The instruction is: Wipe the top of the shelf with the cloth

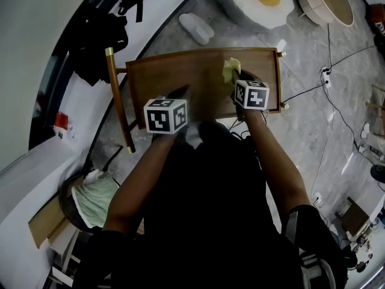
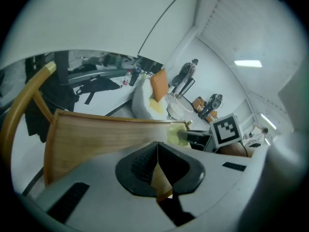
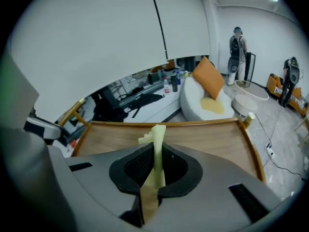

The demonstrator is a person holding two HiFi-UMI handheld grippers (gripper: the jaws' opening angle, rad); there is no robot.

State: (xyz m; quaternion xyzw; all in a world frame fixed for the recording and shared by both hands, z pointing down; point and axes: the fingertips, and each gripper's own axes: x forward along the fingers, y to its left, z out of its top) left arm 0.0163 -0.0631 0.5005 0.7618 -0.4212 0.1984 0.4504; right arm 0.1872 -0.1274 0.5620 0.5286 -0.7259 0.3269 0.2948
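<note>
The shelf's wooden top (image 1: pixel 180 77) is a brown rimmed board with gold corner posts, right below me. A pale yellow cloth (image 1: pixel 230 70) lies bunched on its right part, and my right gripper (image 1: pixel 236 78) is shut on it. In the right gripper view the cloth (image 3: pixel 157 146) stands up as a thin strip pinched between the black pads, above the board (image 3: pixel 207 139). My left gripper (image 1: pixel 180 93) hovers over the near left of the board. Its jaws (image 2: pixel 158 145) are shut with nothing between them. From there I see the cloth (image 2: pixel 175 135) and the right gripper (image 2: pixel 199 138) off to the right.
A round white cushion (image 1: pixel 252 5) and a white slipper (image 1: pixel 197 27) lie on the grey floor beyond the shelf. Black clothing (image 1: pixel 99 38) hangs at the left, a dark basket with green fabric (image 1: pixel 90 200) sits lower left, and cables (image 1: pixel 328 80) run at the right. A person (image 3: pixel 236 45) stands far off.
</note>
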